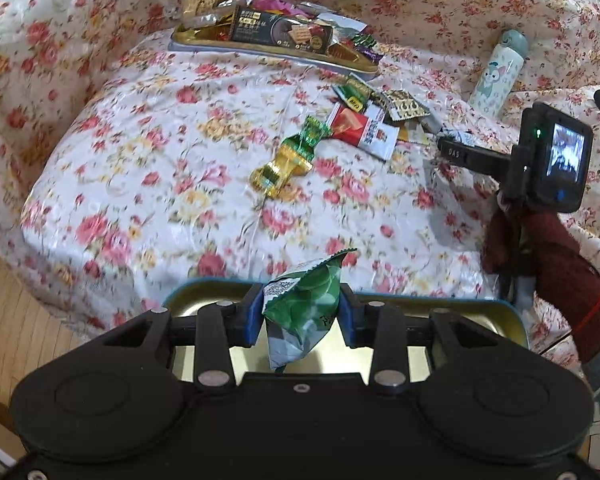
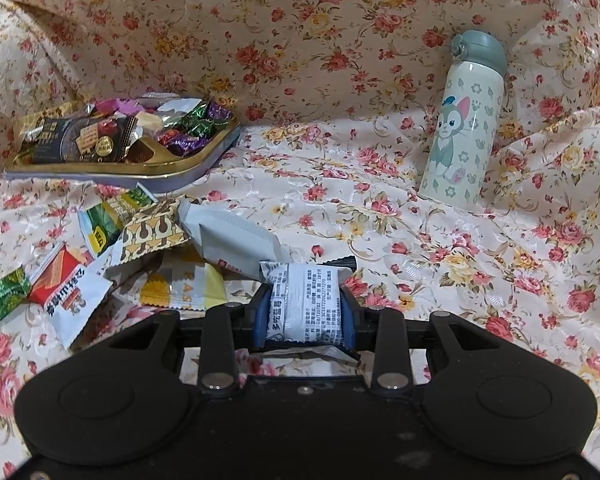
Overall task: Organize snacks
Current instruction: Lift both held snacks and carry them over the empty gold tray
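Left claw (image 1: 302, 316) was clamped on a green snack packet (image 1: 306, 300), held by its middle with the crimped top sticking up and the lower end hanging free. It hung over an empty blue-rimmed tin (image 1: 500, 312) at the near edge of the floral-covered bed (image 1: 180, 200).

Right claw (image 2: 306, 312) was clamped on a white printed packet (image 2: 306, 300), down among the loose pile of snacks (image 2: 152, 248) on the bedcover. In the left view the right claw (image 1: 440, 136) reached into that pile from the right, with a dark red sleeve (image 1: 560, 272) behind it.

Risks, as judged:
- Green packet is soft and puffed; the pads pinch only a narrow band. A quick tilt could let it slide out and miss the tin, landing on the cover or the floor beside the bed.
- The tin sits close to the bed's edge on soft fabric; a knock from the claw could tip it off.
- Lifting the white packet could drag its neighbours; a grey-white wrapper (image 2: 228, 232) lay just behind it, touching or nearly so.
- The far tin (image 2: 204, 168) was heaped with sweets; adding more could spill them.
- The cat-print bottle (image 2: 464, 120) stood well apart, leaning against the fabric; low risk.

Pose: left claw pointed steeply down over the tin; right claw angled down more shallowly, low over the pile.
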Demonstrator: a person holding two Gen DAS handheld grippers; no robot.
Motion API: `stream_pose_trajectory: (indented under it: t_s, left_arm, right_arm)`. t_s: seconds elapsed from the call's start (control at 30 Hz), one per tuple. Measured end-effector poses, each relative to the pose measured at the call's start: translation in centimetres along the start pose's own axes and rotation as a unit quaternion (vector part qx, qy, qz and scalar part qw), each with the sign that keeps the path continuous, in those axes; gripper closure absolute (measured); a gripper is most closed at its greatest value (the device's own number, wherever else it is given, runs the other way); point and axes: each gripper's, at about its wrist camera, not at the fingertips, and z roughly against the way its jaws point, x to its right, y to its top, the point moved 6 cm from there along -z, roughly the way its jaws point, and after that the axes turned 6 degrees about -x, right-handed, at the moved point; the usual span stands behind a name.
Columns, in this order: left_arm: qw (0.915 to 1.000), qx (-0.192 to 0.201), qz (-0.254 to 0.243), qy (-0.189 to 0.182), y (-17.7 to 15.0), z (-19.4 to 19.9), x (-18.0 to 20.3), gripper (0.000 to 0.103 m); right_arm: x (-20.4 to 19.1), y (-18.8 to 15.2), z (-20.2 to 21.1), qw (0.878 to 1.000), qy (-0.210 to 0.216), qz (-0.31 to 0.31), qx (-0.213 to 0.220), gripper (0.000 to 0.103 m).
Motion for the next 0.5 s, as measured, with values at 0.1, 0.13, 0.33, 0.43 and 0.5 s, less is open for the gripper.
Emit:
stream_pose_trajectory:
  t_s: [0.1,0.13,0.33,0.43,0.5]
  left_arm:
    - [1.0000,0.000,0.001,0.003,-0.7,0.1,0.0,0.057]
    - [1.0000,0.000,0.001,0.004,-0.9,0.1,0.0,0.057]
    - [1.0000,0.007,0.000,0.007,-2.1,0.5,0.3,0.057]
    - [0.9999,0.009,0.002,0.010,-2.6,0.7,0.4,0.057]
    - [0.9999,0.012,0.003,0.012,-3.0,0.9,0.4,0.057]
  right_arm:
    - [0.2,0.0,0.7,1.000,-0.007,0.009,-0.016,0.068]
    - [0.5,0.0,0.9,1.000,-0.009,0.004,-0.021,0.068]
    - [3.7,0.3,5.1,0.999,-0.024,-0.042,-0.019,0.068]
    - [4.5,0.1,8.5,0.998,-0.018,-0.054,-0.003,0.068]
    - [4.5,-0.3,10.8,0.998,-0.008,-0.059,0.008,0.068]
